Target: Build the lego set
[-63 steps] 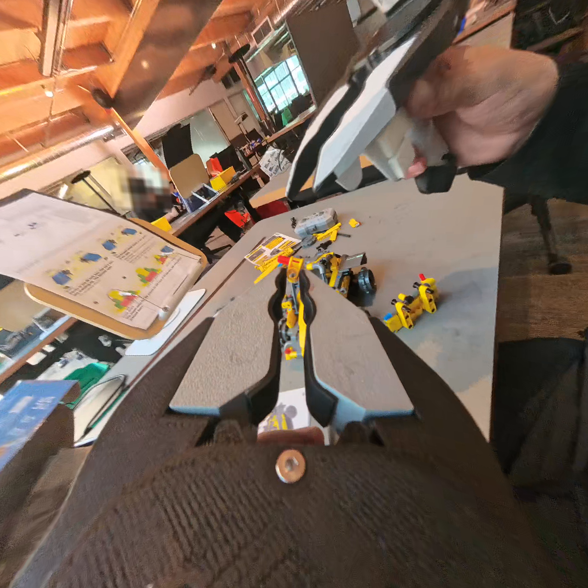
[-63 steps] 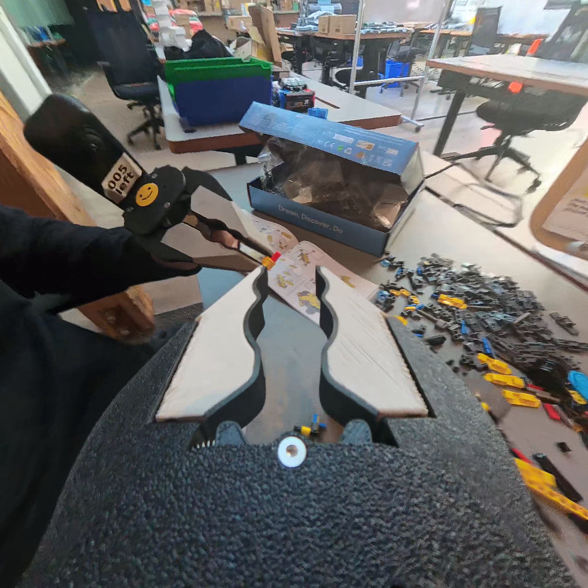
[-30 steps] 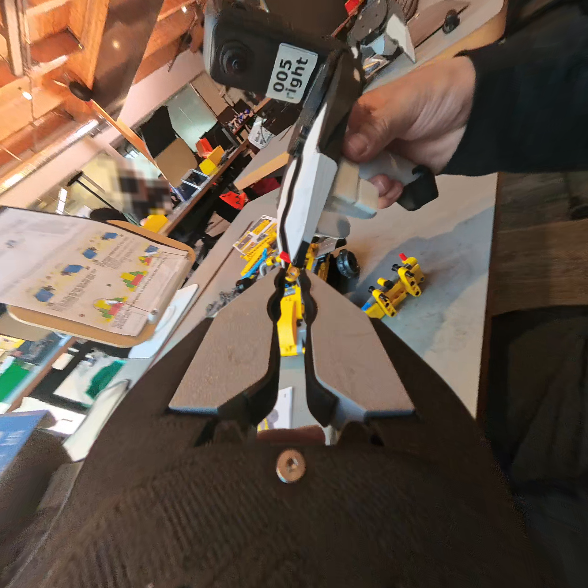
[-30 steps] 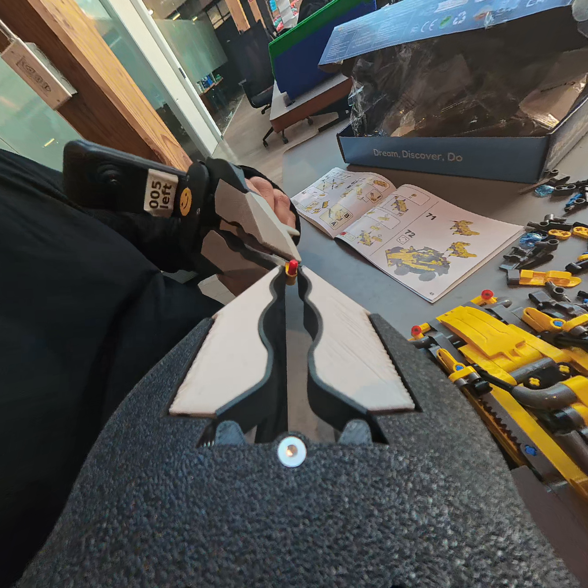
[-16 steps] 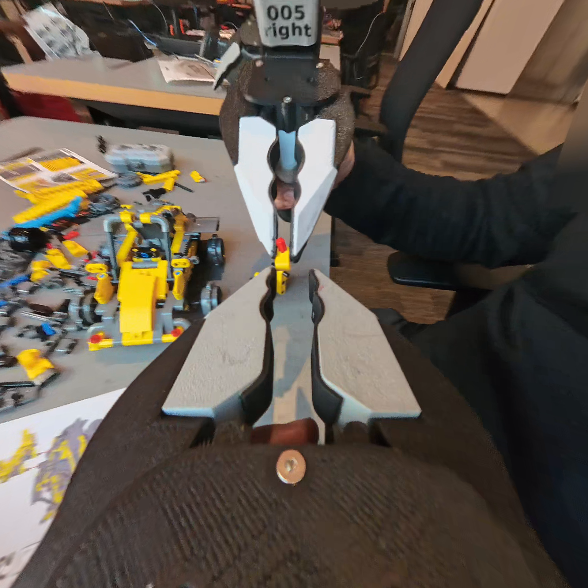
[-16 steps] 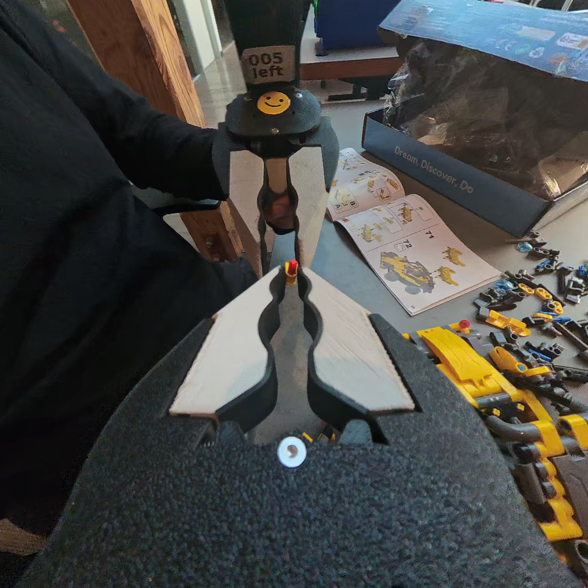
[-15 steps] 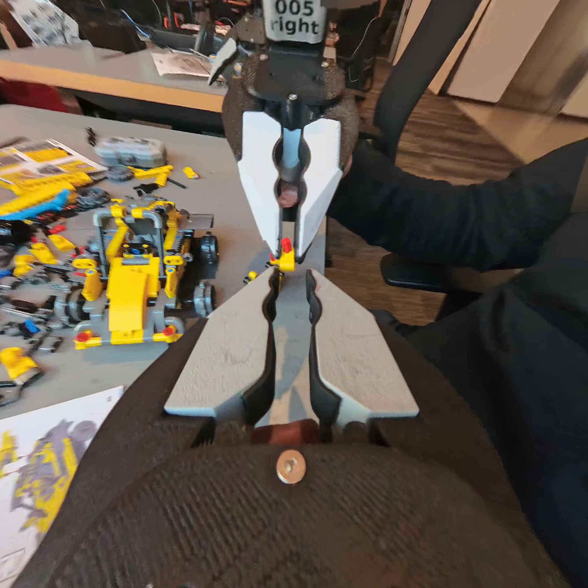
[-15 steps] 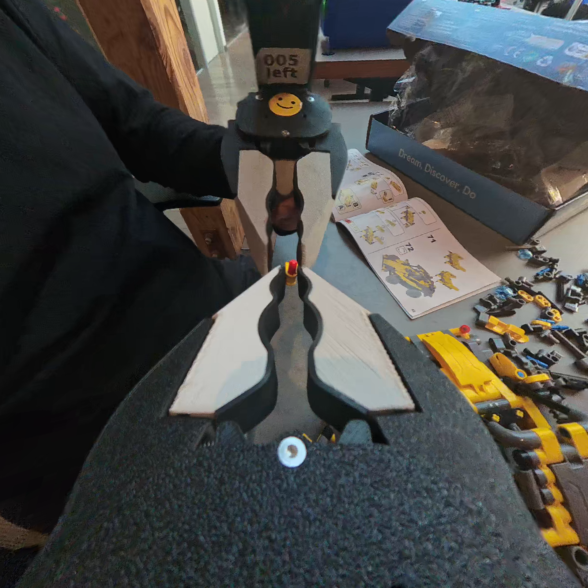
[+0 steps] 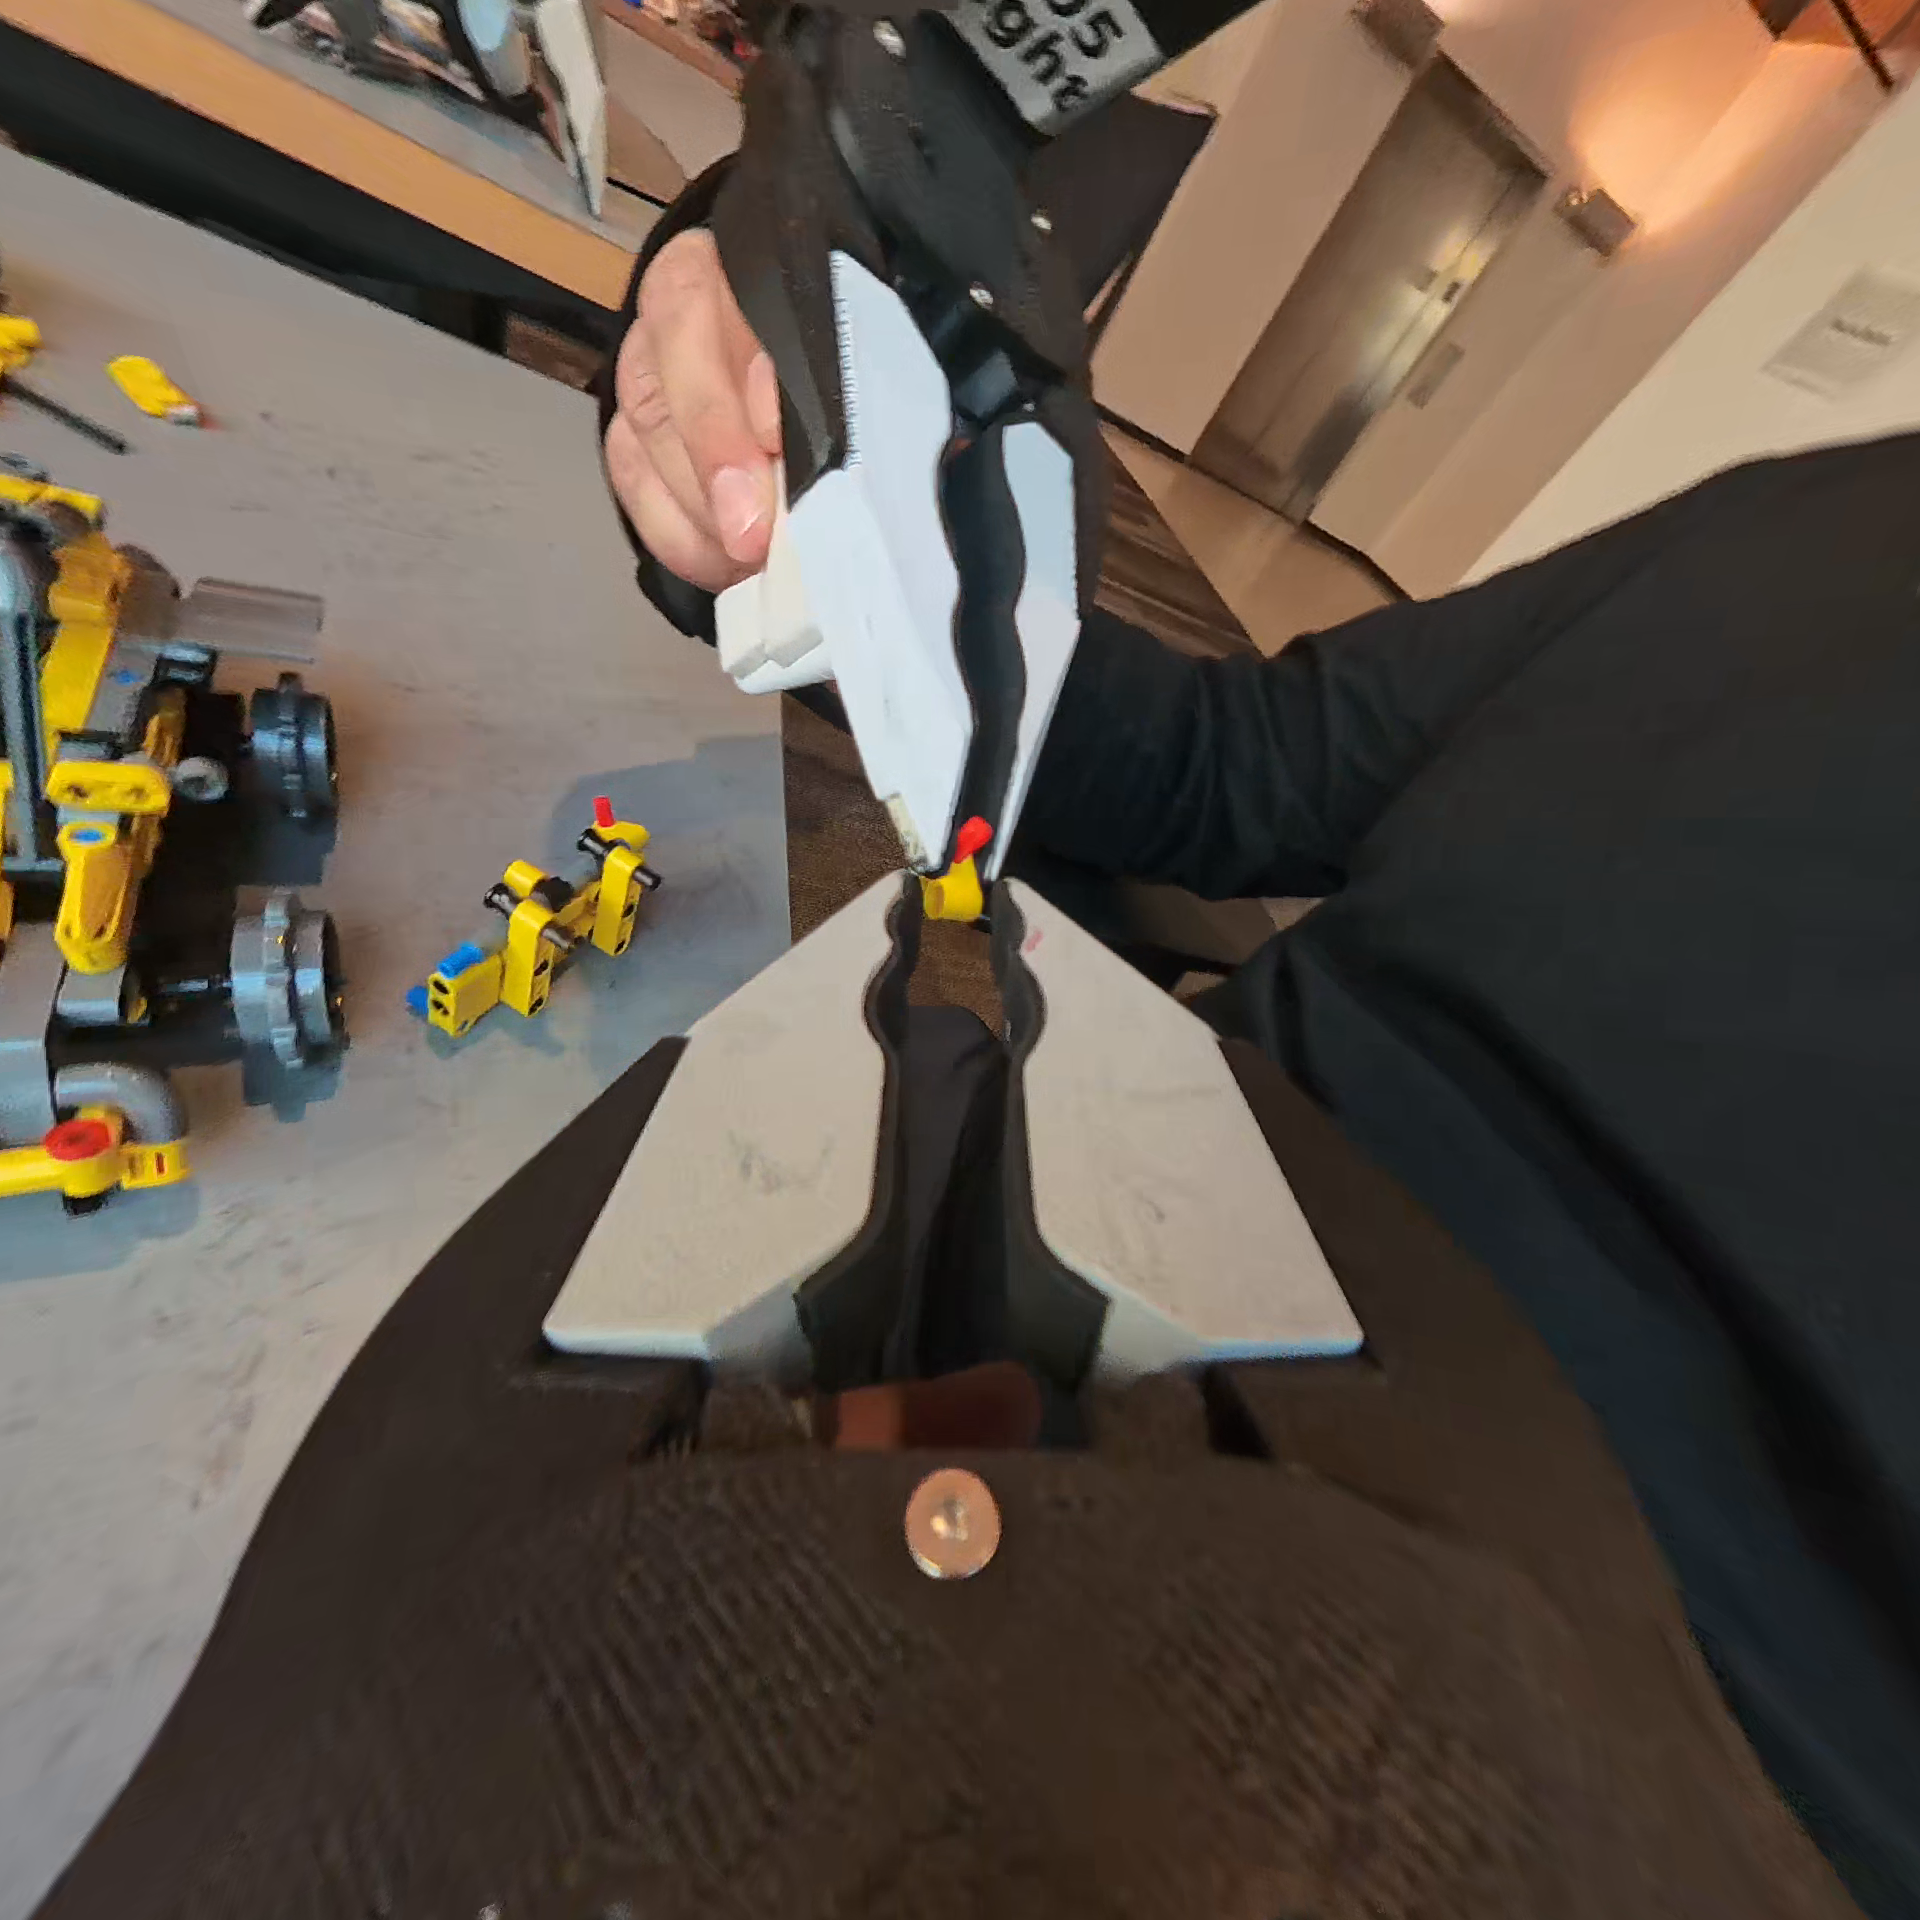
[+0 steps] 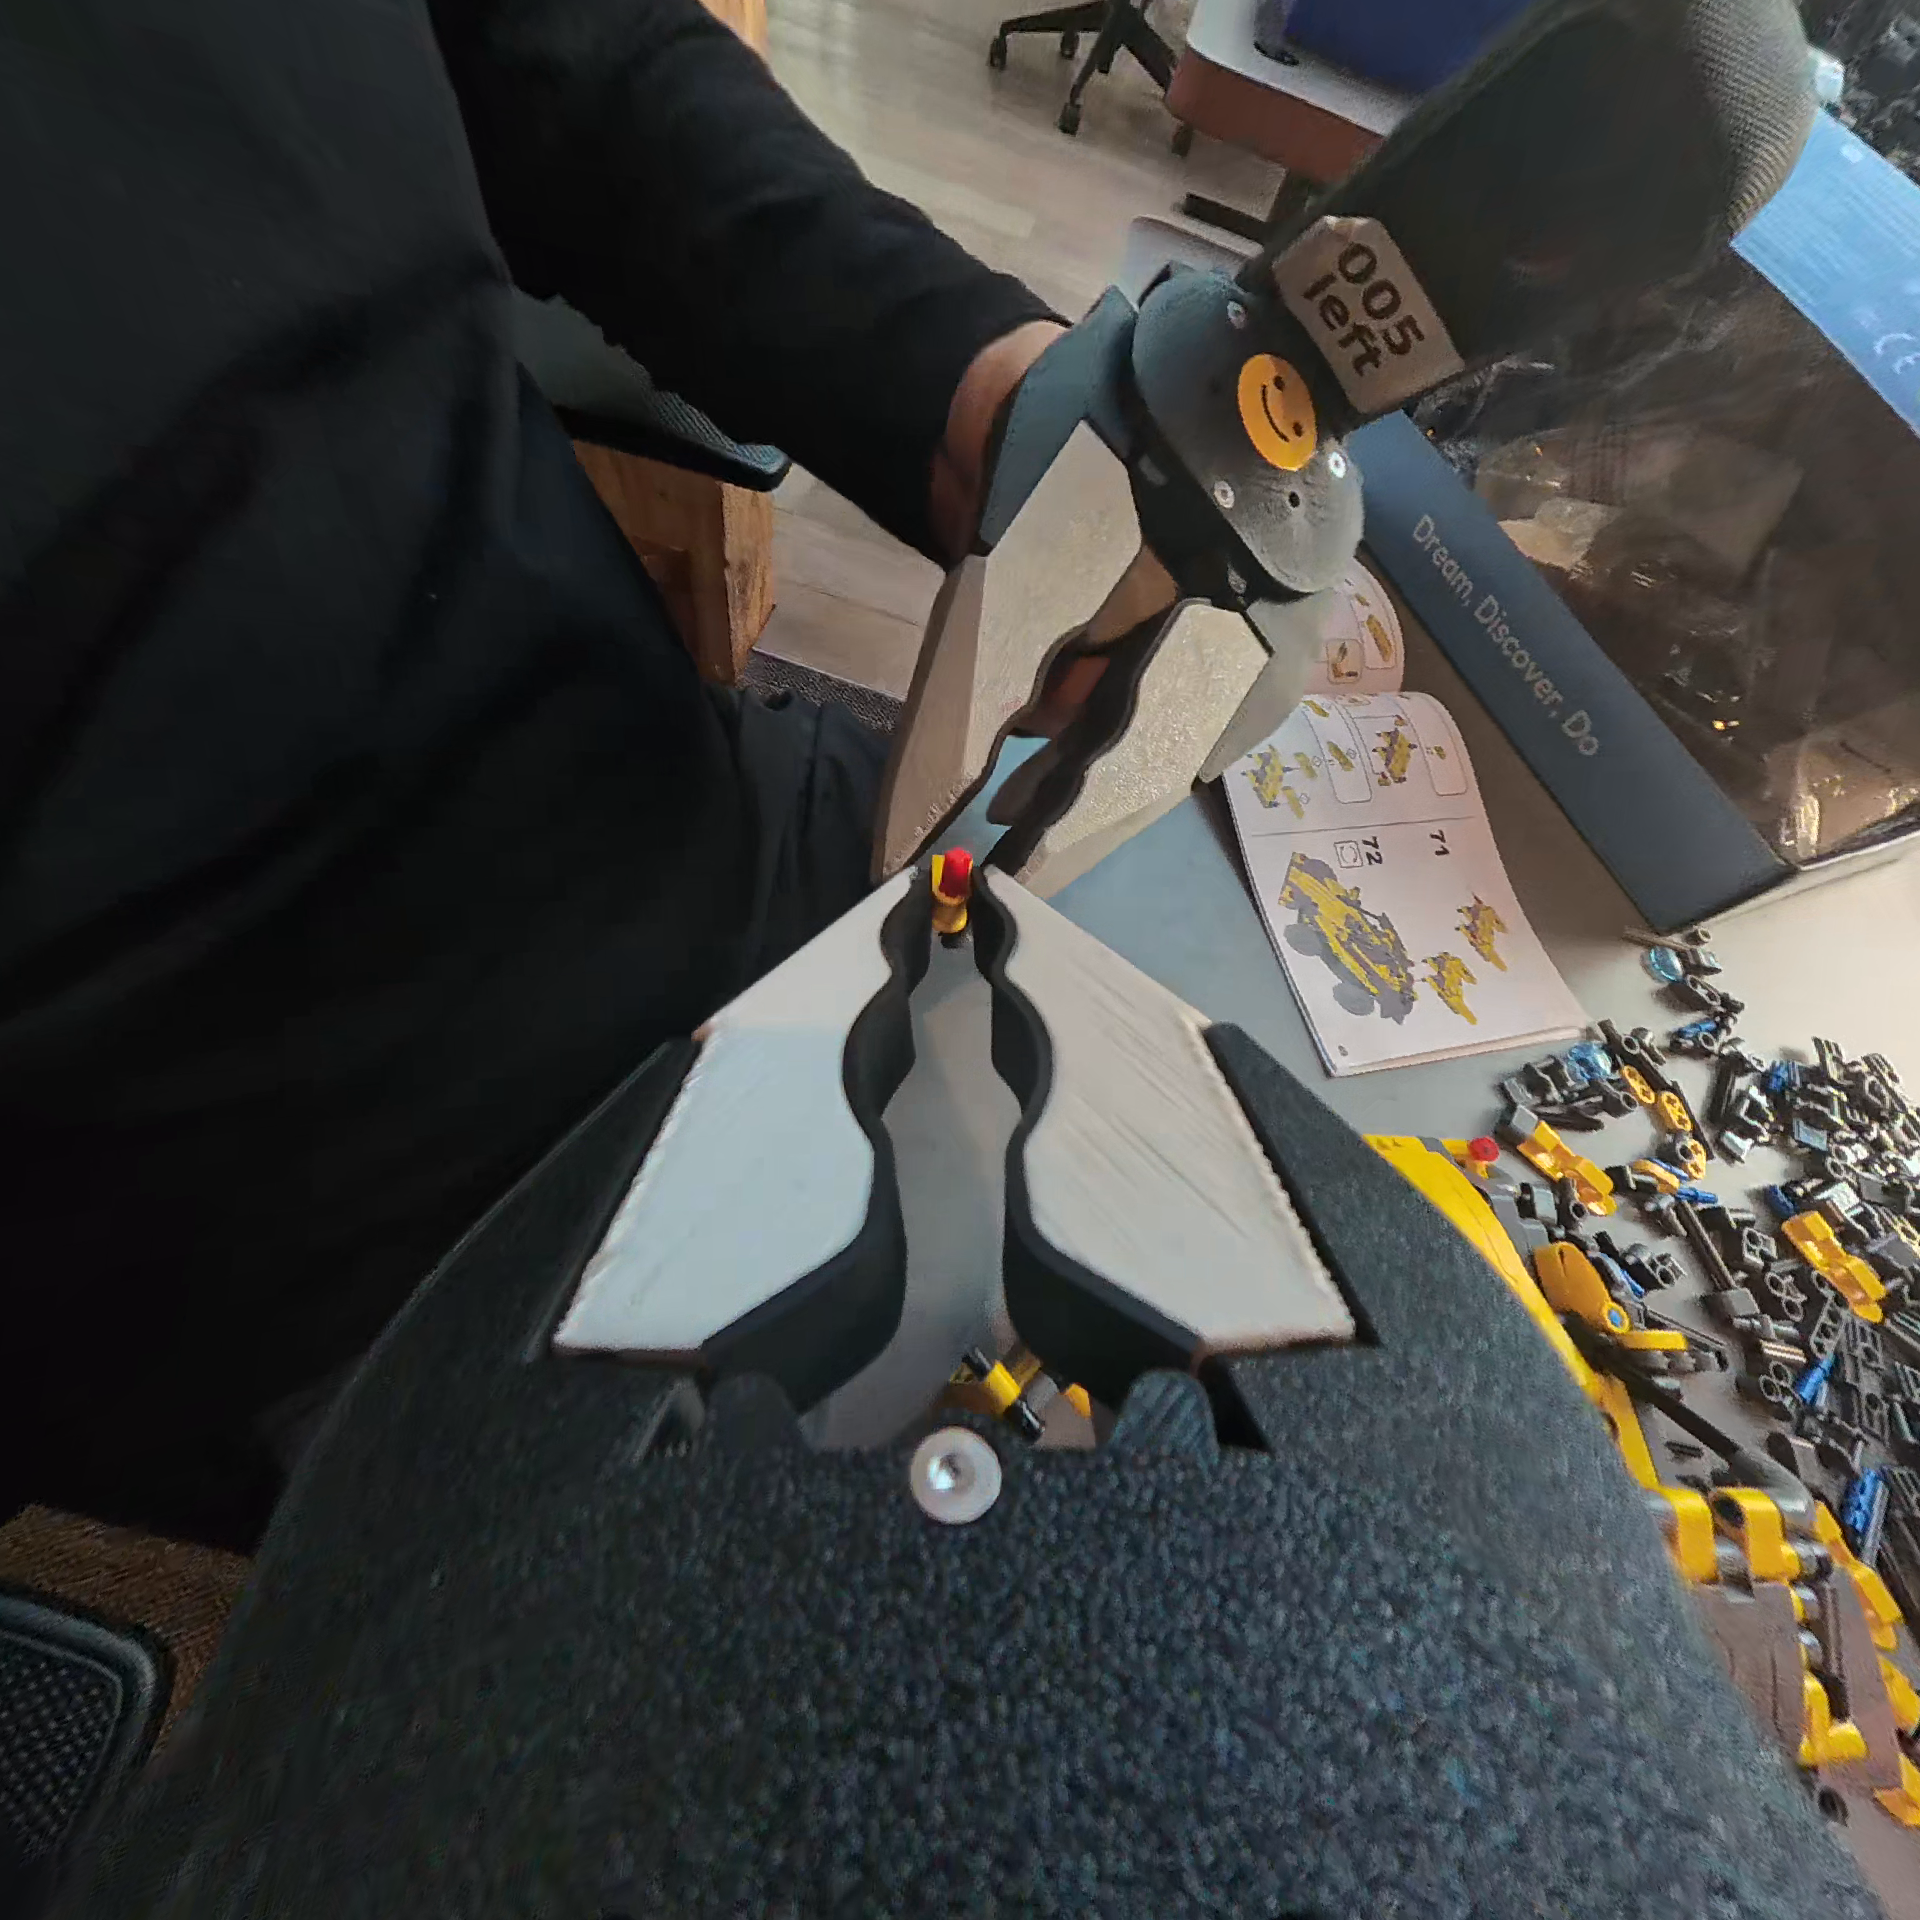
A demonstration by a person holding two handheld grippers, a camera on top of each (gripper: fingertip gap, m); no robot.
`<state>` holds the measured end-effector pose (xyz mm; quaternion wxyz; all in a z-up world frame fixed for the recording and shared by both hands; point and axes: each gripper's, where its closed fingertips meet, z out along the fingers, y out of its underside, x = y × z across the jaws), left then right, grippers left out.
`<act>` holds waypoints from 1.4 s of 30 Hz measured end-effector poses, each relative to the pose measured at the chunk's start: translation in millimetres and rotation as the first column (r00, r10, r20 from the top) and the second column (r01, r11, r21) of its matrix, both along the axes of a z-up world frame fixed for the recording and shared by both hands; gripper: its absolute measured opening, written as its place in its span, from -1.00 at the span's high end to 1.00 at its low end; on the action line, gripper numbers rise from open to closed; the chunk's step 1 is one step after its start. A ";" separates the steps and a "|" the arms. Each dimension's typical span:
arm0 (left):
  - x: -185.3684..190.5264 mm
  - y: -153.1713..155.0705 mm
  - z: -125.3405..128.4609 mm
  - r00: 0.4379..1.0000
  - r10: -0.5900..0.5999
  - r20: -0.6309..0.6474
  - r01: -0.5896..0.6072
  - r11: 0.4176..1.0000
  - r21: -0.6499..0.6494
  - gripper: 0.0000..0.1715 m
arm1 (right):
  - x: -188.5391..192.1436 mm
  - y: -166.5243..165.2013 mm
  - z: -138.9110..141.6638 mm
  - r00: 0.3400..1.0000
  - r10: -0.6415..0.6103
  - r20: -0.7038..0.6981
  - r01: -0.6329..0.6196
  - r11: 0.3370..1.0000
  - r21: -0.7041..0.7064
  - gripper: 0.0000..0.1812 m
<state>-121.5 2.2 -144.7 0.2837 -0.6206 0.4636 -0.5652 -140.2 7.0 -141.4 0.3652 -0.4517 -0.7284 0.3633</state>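
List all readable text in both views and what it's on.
Not quoting any writing; its carriers:
Grey tag on right gripper: printed.
Brownish tag on left gripper: printed.
Dark blue box side: light lettering.
Open booklet: numbers by pictures.
Wall sign: too blurred.

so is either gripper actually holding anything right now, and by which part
The right gripper pinches a small yellow piece with a red pin by its yellow body at the fingertips. The left gripper stands open around it.
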 end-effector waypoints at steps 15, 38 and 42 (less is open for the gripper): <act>0.6 28.9 34.5 0.990 0.133 -0.054 -0.044 0.639 0.768 0.36 | 16.7 10.5 48.1 0.988 -0.002 -0.157 -0.076 0.868 -0.491 0.93; 16.1 12.1 38.5 0.990 0.087 -0.108 0.072 0.346 0.935 0.82 | 16.7 3.4 35.8 0.986 0.091 -0.142 -0.161 0.763 -0.626 0.93; 18.4 12.1 33.7 0.982 0.142 -0.123 0.091 0.214 0.973 0.84 | 15.2 -0.1 32.7 0.984 0.112 -0.139 -0.176 0.752 -0.635 0.93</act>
